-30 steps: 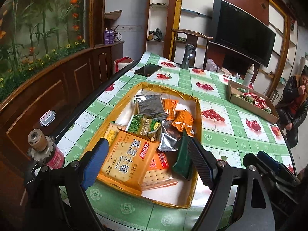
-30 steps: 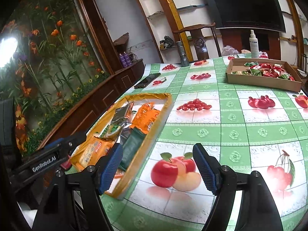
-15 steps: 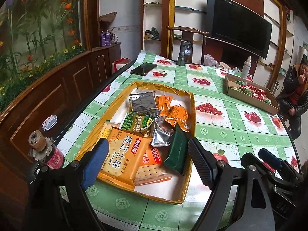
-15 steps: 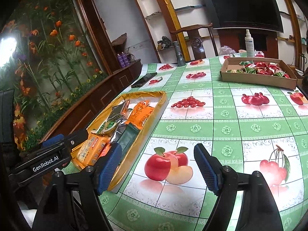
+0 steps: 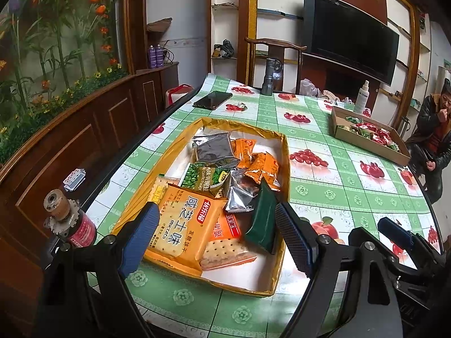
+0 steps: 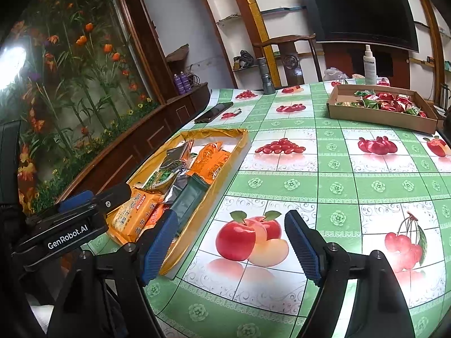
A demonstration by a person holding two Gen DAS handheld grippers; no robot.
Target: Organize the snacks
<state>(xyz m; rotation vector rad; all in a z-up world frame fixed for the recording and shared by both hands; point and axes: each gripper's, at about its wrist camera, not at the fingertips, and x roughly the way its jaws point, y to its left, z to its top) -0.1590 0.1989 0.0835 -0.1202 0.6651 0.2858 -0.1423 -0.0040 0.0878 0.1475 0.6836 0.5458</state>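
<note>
Since a second ago we have drawn both tools back and up, so the shallow yellow cardboard tray (image 5: pixel 285 152) sits farther ahead of us and more of the green fruit-print desk (image 6: pixel 332 186) shows. Our left tool (image 5: pixel 217 239) hovers over the tray's near end with its blue-padded fingers spread wide, holding nothing; between them we see the large orange biscuit packet (image 5: pixel 183 225), with the dark green pouch (image 5: pixel 260 219) just beside the right finger. Silver and small orange sachets lie deeper in the tray. Our right tool (image 6: pixel 234 250) hangs spread and empty over the printed apple, beside the tray's right wall. A brown cardboard box (image 6: pixel 377 115) of red and green sweets stands well apart at the far right.
</note>
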